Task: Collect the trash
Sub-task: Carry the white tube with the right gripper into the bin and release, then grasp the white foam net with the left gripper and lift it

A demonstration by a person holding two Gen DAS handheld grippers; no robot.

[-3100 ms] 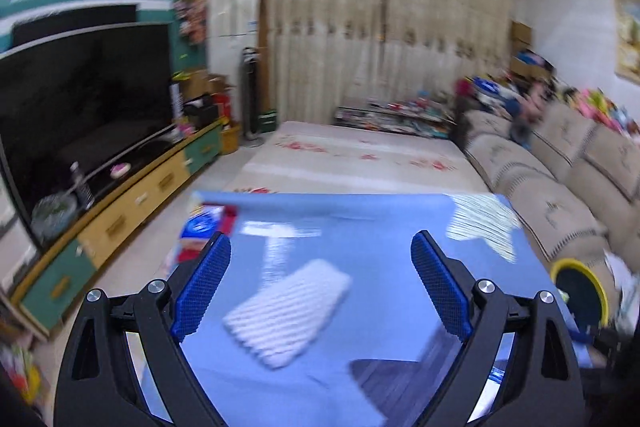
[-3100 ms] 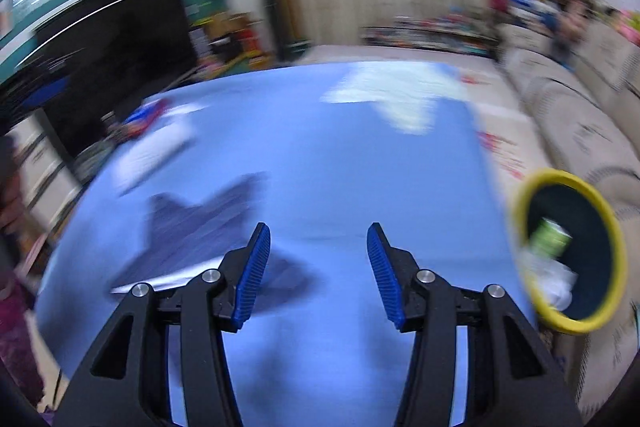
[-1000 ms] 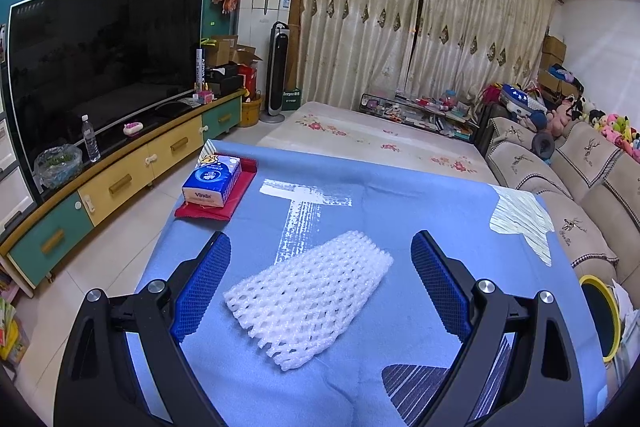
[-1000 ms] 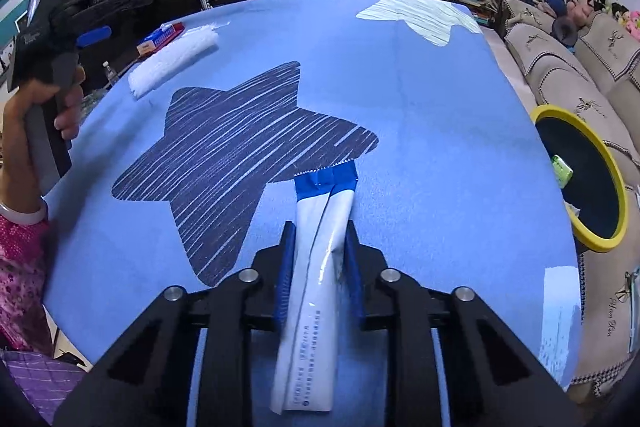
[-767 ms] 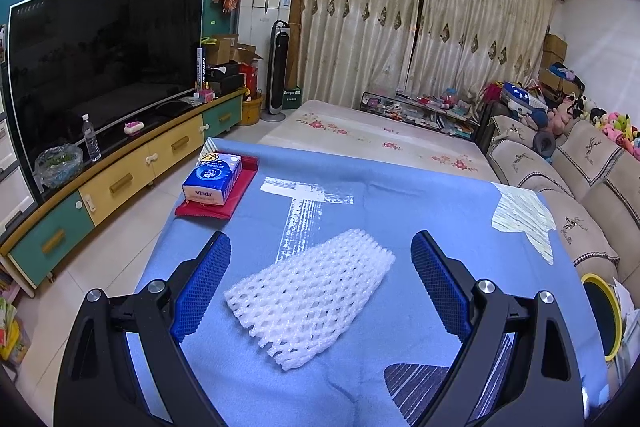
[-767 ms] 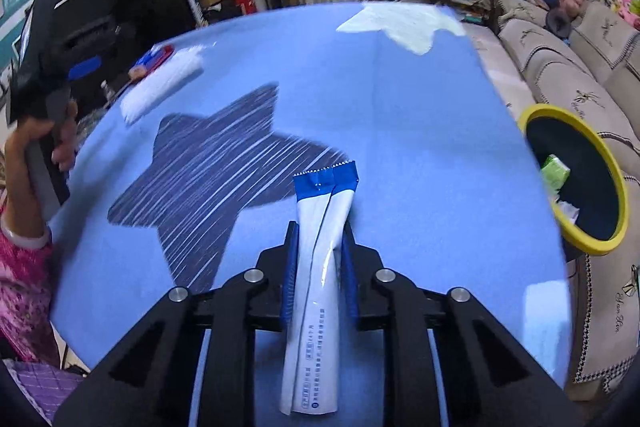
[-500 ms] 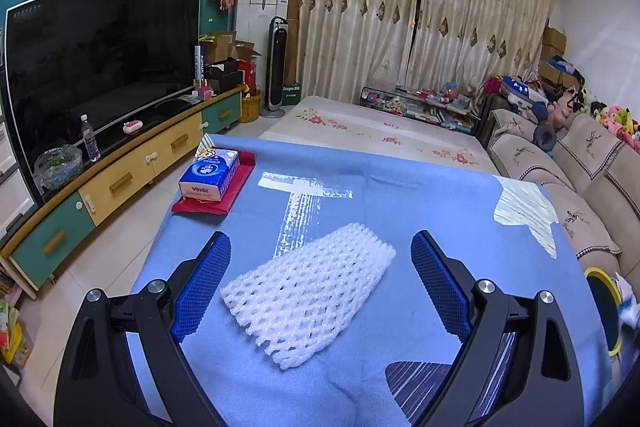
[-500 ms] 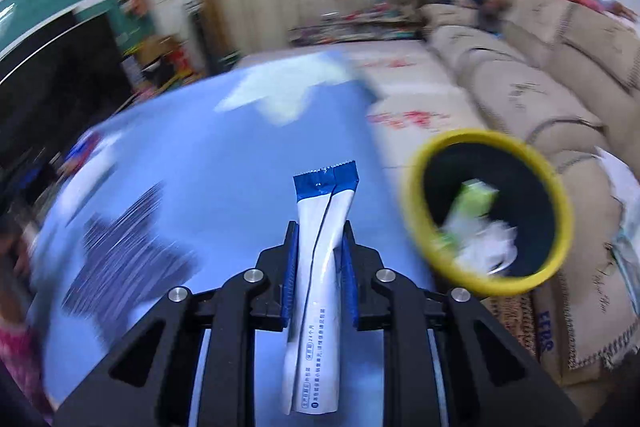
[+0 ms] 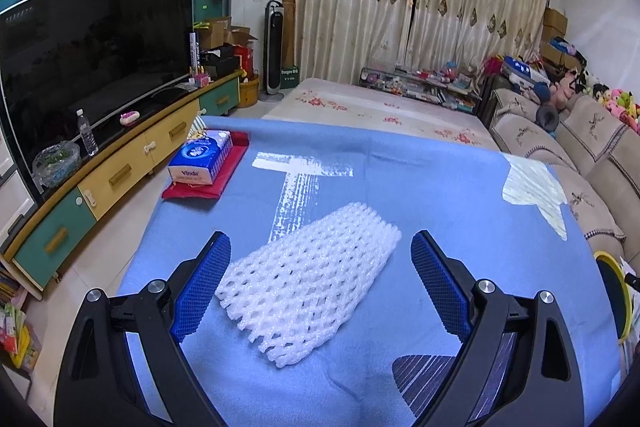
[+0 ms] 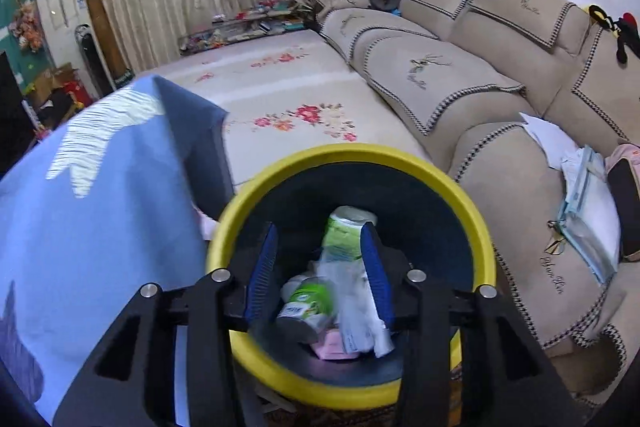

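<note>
Left wrist view: left gripper [image 9: 320, 259] held low over the blue-clothed desk [image 9: 420, 187], jaws spread wide, nothing pinched. White foam net sleeve [image 9: 308, 283] lying flat on the cloth between the two blue pads, touching neither. Placement much as half a second ago; framing shifted only slightly. Tissue pack [image 9: 202, 157] on a red mat [image 9: 208, 183] at the far left corner of the desk, unmoved. Yellow rim of the trash bin [image 9: 618, 291] just visible past the desk's right edge. Television [image 9: 92, 51] and cabinet along the left wall, curtains at the back.

Right wrist view: right gripper [image 10: 320, 259] now directly above the yellow-rimmed trash bin [image 10: 360, 155], pointing down into it; half a second ago, bin off to the right and desk under the jaws. Jaws have just been opening and now stand parted. White and blue wrapper [image 10: 360, 311], earlier pinched upright between the pads, now loose and blurred against the right pad inside the bin mouth; grip released, contact with the pad not certain. Green-labelled containers [image 10: 308, 303] and other refuse in the bin bottom. Corner of the blue desk cloth [image 10: 100, 195] at left, beige sofa [image 10: 460, 87] at right.
</note>
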